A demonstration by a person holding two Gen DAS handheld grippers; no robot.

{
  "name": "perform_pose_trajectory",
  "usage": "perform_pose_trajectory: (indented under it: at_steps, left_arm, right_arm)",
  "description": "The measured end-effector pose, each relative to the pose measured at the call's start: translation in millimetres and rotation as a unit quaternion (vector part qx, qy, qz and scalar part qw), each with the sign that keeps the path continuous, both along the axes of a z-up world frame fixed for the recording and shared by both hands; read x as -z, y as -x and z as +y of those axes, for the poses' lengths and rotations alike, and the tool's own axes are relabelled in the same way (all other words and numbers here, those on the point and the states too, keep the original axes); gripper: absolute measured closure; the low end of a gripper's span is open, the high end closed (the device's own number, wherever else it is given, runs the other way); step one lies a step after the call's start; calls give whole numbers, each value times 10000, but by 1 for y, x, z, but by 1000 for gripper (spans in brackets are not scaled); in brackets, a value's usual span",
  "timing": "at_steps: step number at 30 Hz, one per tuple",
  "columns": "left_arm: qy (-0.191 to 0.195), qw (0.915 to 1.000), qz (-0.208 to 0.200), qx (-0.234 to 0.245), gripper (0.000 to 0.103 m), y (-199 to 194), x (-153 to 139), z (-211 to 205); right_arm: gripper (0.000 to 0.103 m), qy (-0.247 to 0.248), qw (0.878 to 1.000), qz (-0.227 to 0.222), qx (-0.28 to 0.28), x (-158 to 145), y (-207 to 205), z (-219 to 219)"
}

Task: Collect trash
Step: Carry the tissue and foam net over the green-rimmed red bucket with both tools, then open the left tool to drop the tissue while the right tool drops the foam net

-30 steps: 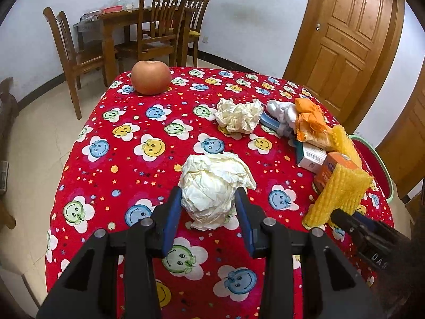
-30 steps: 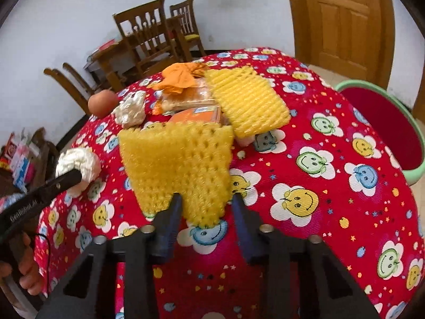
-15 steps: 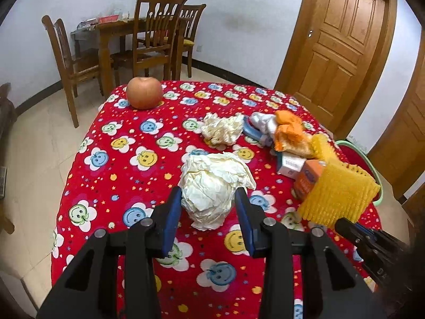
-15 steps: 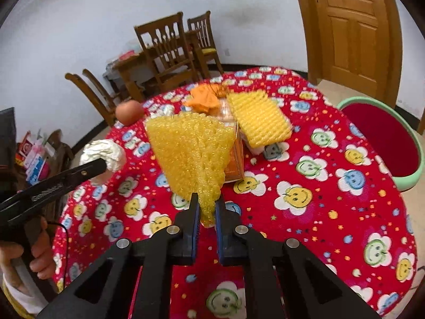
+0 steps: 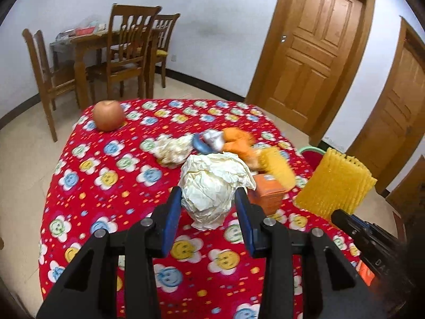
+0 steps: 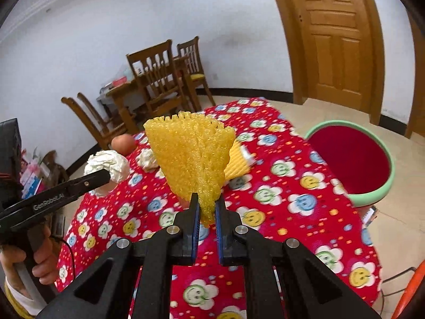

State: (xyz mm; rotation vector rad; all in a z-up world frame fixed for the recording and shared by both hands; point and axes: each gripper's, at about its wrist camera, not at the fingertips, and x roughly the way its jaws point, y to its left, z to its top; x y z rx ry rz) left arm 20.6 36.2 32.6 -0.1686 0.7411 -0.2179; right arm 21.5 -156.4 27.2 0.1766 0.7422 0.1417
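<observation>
Yellow foam netting (image 6: 191,156) is being pinched at its bottom corner by the right hand-held gripper (image 6: 206,220), fanning upward clear of the counter (image 6: 292,199). Left hand-held gripper (image 5: 208,207) is clamping the crumpled paper ball (image 5: 212,183), also lifted. Both likely heading for the green-rimmed bin (image 6: 372,196) beside the counter; more scraps are lying behind.

Motion blur smears the orange wrapper (image 5: 239,143) and yellow foam net (image 5: 276,167) on the table, the crumpled paper ball (image 5: 215,186) hides part of the orange box (image 5: 268,194), and the green basin (image 5: 309,150) barely peeks out past the tablecloth's (image 5: 106,186) far edge.
</observation>
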Motion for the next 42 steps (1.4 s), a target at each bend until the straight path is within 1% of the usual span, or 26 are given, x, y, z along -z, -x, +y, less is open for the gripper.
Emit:
perform_pose_trajectory:
  at_steps: [3,11,18,26,33,42]
  left_arm:
    - [62,9998,-37,184,62,-4,-8,-15]
    - [65,9981,-160,597,62,-16,-22,-61]
    - [-54,9962,-194,849,62,-29,-25,-105]
    - [-250,9926,-204,1171,62,-45,-22,-161]
    - [-349,9890,-179,1427,62,-67,-11,-205]
    - [-475,9848,26,1672,62,-94,19,-250]
  right_arm:
    - [93,-23,9998,-50,199,-5,0,-15]
    - [93,-21,9975,-105,695,-10,-5,-54]
    - [93,-51,9946,-100,1034,-8,-9,-92]
    - [93,-134,9895,-54,1439,0,-16,-138]
    - [93,-161,9832,-24,1817,8,-23,-174]
    - [93,-176,9779,194,2075,28,-37,-206]
